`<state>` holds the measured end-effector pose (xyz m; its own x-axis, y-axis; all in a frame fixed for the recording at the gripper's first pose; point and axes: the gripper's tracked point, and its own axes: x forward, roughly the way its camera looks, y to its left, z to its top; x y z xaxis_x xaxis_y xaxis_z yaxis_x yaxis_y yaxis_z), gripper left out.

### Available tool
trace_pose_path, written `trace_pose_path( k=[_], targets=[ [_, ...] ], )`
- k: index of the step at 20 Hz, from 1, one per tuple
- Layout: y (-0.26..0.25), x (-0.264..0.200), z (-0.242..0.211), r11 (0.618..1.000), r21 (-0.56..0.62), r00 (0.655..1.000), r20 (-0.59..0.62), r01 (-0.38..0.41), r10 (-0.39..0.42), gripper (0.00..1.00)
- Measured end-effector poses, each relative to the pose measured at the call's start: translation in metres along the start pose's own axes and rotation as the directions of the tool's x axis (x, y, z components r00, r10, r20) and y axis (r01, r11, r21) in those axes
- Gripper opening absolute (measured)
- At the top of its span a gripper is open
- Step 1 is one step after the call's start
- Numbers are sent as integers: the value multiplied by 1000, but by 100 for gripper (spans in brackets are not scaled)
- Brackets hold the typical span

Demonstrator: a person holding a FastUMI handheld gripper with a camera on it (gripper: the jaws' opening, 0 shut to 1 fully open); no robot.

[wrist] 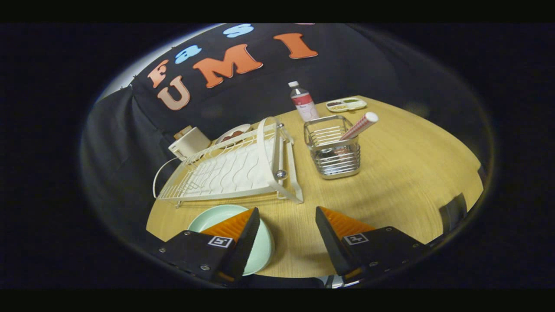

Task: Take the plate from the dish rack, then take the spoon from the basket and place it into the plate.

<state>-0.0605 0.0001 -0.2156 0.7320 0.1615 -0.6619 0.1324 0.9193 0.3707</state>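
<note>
A pale green plate (217,218) lies flat on the wooden table (412,173), under and just past my left finger (243,227). My gripper (287,212) is open, with bare table between its fingers. The white wire dish rack (234,167) stands beyond the fingers, to the left, with nothing in its slots. A metal wire basket (333,151) stands ahead and slightly right, with a spoon's red-checked, white-tipped handle (360,125) sticking out of it at a slant.
A clear bottle with a red label (304,104) stands behind the basket. A small white tray of food (346,104) lies at the far table edge. A white box-like object (188,142) and a small dish (233,133) sit behind the rack.
</note>
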Motion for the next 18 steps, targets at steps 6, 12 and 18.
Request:
trace_pose_path(
  k=[6,12,18],
  targets=[
    [-35,0,60,995,-1,978,188,95,-93,78],
    [-58,4,104,972,-88,917,359,220,-175,69],
    [-62,16,107,957,-108,891,405,270,-205,34]
  ],
)
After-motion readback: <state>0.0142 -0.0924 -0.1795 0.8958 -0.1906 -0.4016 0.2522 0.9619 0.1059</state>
